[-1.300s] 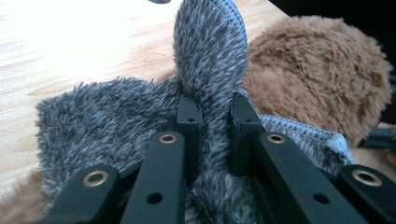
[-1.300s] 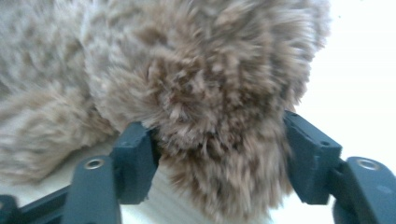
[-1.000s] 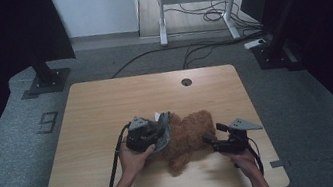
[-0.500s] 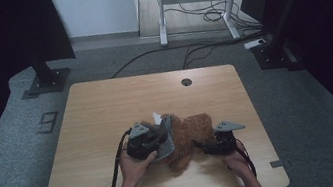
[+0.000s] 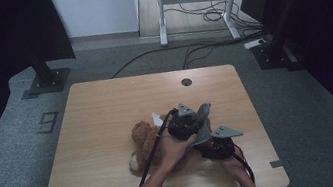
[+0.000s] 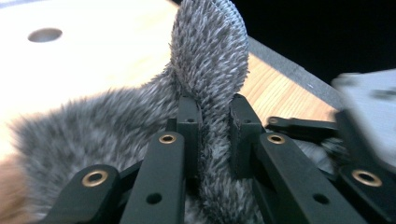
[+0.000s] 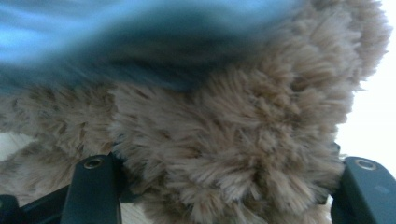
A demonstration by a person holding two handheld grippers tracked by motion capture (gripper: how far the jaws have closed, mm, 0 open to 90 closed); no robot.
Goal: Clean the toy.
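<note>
On the wooden bench (image 5: 107,113), seen from the high view, a brown teddy bear (image 5: 142,137) lies near the front middle, partly under the person's left hand (image 5: 173,148). That hand holds the left gripper (image 5: 198,119), which has a piece of grey furry fabric (image 5: 204,128) rising from it. The right gripper (image 5: 202,144) sits just beside it, low against the bear's right side, with its grey three-cornered plate (image 5: 225,131) on top. A round hole (image 5: 186,82) marks the bench near its far edge.

From the left gripper view, the left gripper (image 6: 215,135) is clamped on a fold of the grey furry fabric (image 6: 210,60), which stands up between the two jaws.

From the right gripper view, the right gripper (image 7: 224,186) has its jaws set wide around the teddy bear's (image 7: 243,135) brown fur, which bulges between them; whether they press it I cannot tell. A blurred blue-grey band (image 7: 130,42) crosses above.
</note>
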